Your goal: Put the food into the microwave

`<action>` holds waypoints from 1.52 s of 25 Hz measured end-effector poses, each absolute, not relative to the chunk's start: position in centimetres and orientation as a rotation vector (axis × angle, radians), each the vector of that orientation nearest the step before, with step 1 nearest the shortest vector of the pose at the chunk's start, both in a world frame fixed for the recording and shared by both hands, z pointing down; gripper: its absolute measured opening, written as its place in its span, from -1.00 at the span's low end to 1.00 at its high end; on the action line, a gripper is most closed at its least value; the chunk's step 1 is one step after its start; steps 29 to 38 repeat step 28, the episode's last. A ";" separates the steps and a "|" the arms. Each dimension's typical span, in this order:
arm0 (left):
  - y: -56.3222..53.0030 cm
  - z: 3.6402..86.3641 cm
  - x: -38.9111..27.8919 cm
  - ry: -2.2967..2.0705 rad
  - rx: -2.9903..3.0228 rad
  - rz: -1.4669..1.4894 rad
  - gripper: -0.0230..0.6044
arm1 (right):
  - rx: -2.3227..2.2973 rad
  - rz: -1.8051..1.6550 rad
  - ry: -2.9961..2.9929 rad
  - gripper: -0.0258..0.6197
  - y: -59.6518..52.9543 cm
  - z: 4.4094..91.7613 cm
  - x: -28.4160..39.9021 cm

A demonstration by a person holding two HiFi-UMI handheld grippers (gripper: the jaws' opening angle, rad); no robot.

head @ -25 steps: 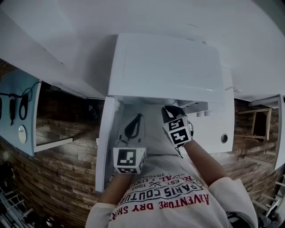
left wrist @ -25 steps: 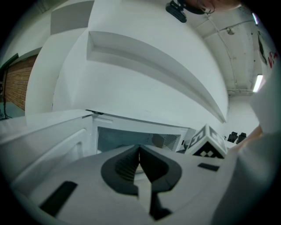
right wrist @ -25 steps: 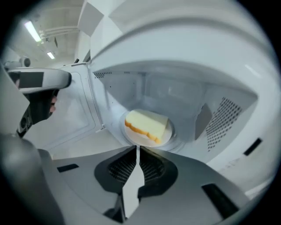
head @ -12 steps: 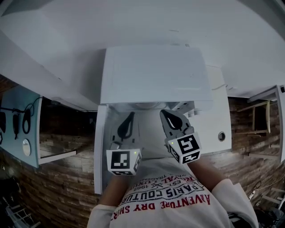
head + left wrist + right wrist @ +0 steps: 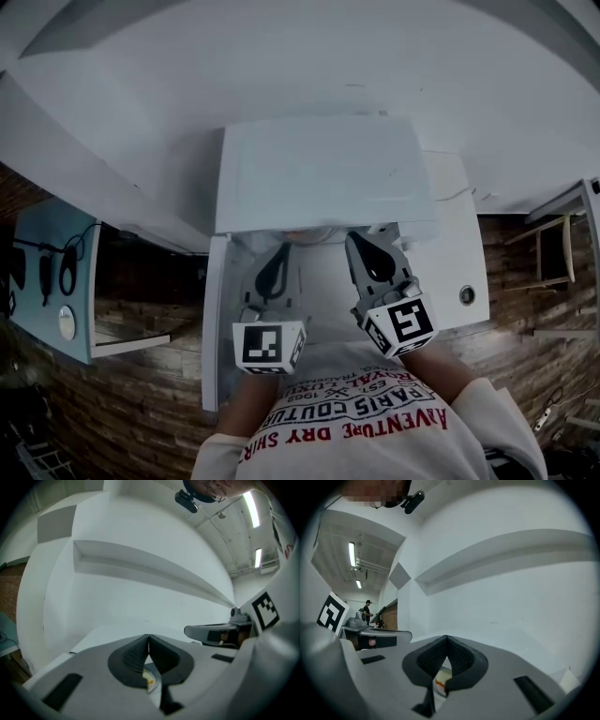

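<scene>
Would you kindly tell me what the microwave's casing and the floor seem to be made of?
Microwave: likely painted sheet metal, smooth matte white, with flat panels and crisp edges. Floor: brown wood or wood-look planks, judging by staggered narrow boards.

We find the head view dim and grey, its edges bowed and its corners dark, the wooden floor [image 5: 141, 403] murky. Both gripper views are brighter inside a black round border that bends straight lines. Ceiling tubes [image 5: 248, 508] glare white overhead; the white wall [image 5: 140, 597] is evenly lit, with soft shade under its ledge [image 5: 140, 566]. The left gripper [image 5: 148, 639], close to the lens, looks soft.
</scene>
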State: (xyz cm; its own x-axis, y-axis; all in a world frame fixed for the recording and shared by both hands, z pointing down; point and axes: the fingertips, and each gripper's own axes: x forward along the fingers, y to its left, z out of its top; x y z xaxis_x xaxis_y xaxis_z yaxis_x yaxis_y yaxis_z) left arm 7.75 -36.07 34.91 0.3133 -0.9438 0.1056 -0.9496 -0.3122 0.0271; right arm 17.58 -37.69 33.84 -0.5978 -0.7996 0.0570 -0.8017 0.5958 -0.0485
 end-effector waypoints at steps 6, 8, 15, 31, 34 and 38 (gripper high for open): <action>-35.9 35.3 8.5 -1.777 2.478 0.123 -0.90 | 1.418 0.165 -2.759 -0.89 -38.0 34.5 18.8; -35.9 35.5 8.7 -1.772 2.477 0.129 -0.90 | 1.416 0.182 -2.749 -0.89 -37.9 34.9 18.9; -35.7 35.9 9.4 -1.754 2.472 0.135 -0.90 | 1.391 0.215 -2.733 -0.89 -37.7 35.6 18.8; -35.2 36.7 9.8 -1.743 2.453 0.154 -0.90 | 1.356 0.224 -2.727 -0.88 -37.0 36.5 18.3; -35.2 36.7 9.8 -1.743 2.453 0.154 -0.90 | 1.356 0.224 -2.727 -0.88 -37.0 36.5 18.3; -35.2 36.7 9.8 -1.743 2.453 0.154 -0.90 | 1.356 0.224 -2.727 -0.88 -37.0 36.5 18.3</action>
